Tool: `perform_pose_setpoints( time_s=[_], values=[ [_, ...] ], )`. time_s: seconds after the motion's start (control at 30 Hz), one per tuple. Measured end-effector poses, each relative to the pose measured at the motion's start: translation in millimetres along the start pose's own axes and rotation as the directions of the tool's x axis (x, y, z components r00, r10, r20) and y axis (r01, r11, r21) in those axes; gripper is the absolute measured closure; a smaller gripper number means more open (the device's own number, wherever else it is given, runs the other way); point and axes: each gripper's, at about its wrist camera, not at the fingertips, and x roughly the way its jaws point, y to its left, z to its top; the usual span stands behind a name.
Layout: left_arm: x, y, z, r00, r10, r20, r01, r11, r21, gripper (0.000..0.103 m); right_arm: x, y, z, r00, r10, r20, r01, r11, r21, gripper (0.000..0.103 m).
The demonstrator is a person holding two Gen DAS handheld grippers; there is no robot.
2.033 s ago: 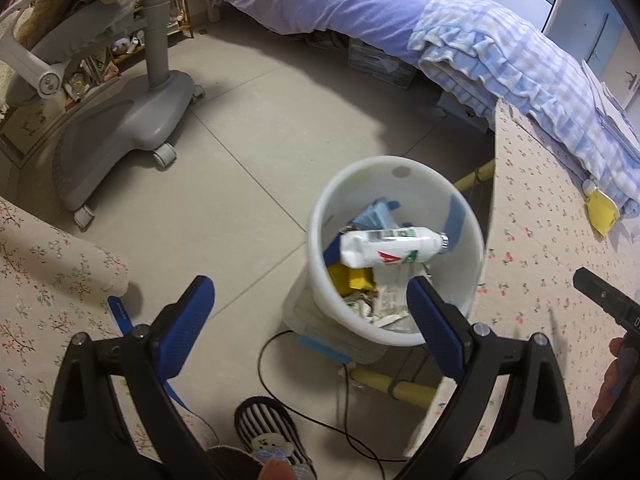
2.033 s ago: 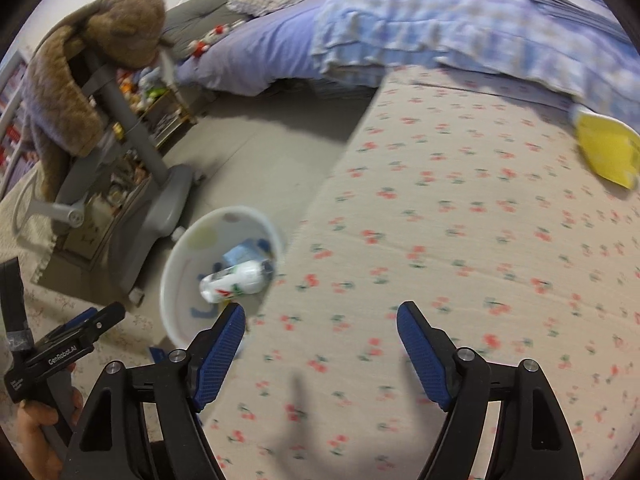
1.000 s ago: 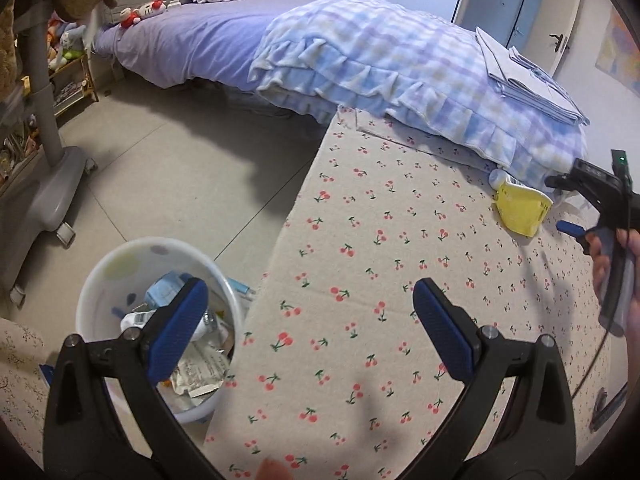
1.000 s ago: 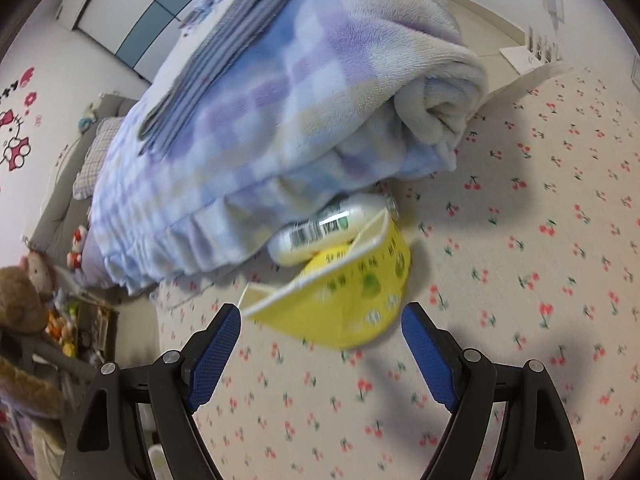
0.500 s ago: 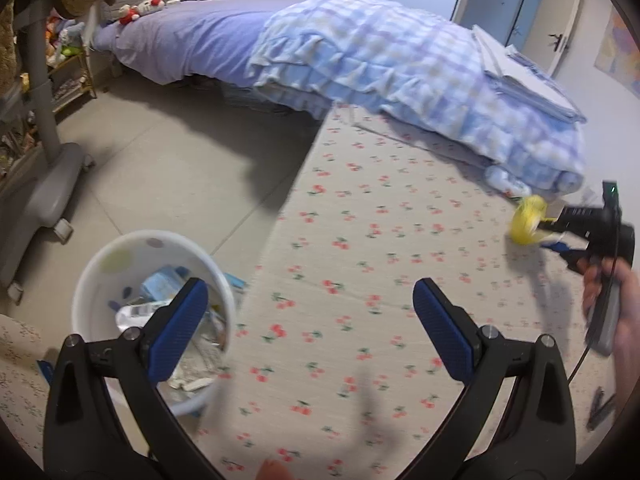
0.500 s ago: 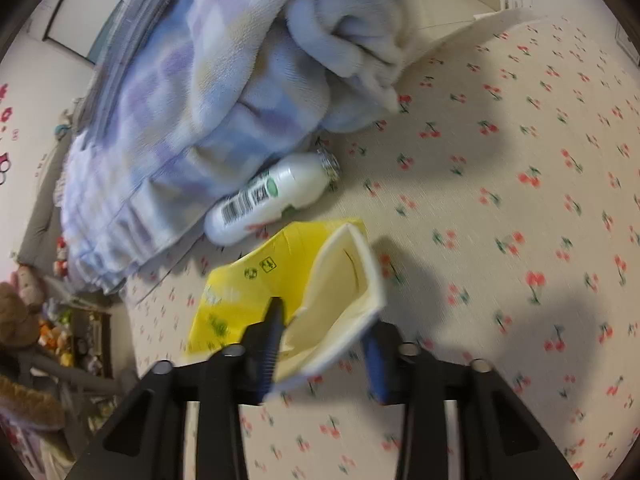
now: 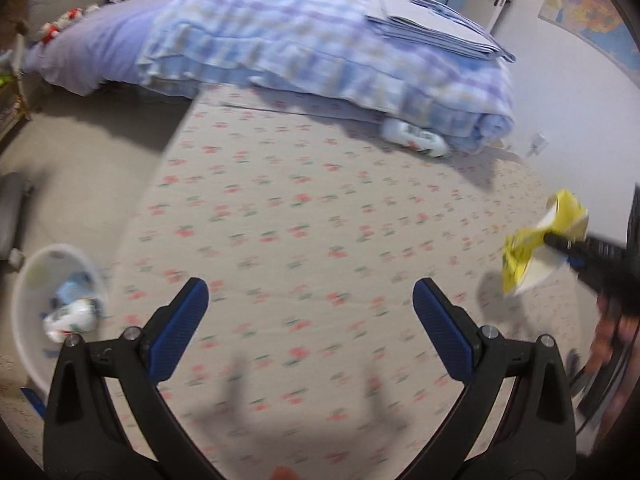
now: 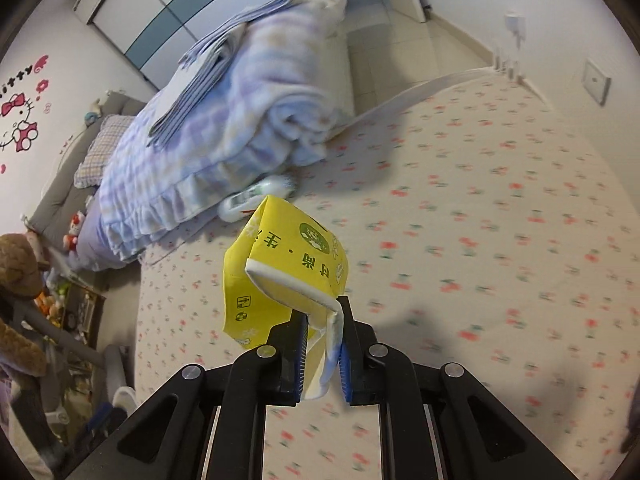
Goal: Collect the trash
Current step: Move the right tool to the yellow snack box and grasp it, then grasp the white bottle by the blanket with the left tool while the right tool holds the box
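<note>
Right tongs [image 8: 322, 354] pinch yellow wrapper [image 8: 280, 268] clear of table, we judge for bin [image 7: 24, 280] lower left; left tongs [image 7: 310, 332] wide, empty

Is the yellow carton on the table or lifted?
Lifted: the right gripper is clamped on the yellow carton, which hangs clear above the cherry-print tablecloth.

The left gripper [image 7: 310, 308] hangs over the tabletop [image 7: 304, 216] with its blue jaws wide apart and nothing between them. The tabletop has a cloth with little cherries on it. At the right edge, the right gripper [image 7: 554, 240] pinches a yellow packet [image 7: 524, 252] and holds it up off the cloth. A white bottle [image 7: 414, 138] lies at the far edge, right against a blue checked blanket [image 7: 320, 40]. A white bin [image 7: 24, 280] with trash in it stands on the floor by the left edge.
</note>
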Motion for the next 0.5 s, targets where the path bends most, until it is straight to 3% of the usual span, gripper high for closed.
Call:
perform_pose_setpoints(
  time_s=[0.13, 0.3, 0.5],
  values=[
    [24, -52, 23, 1.000, -0.025, 0.002, 0.025, 0.999, 0.047, 0.001, -10, -22, 5, 1.000, 0.016, 0.009, -0.016, 0.999, 0.039, 0.089],
    [60, -101, 57, 1.000, -0.030, -0.001, 0.030, 0.997, 0.072, 0.003, -12, -33, 13, 1.000, 0.014, 0.008, -0.014, 1.000, -0.007, 0.089],
    [120, -120, 99, 1.000, -0.027, 0.002, 0.027, 0.994, -0.104, 0.027, -14, -56, 22, 1.000, 0.031, 0.001, -0.031, 1.000, 0.000, 0.089]
  ],
)
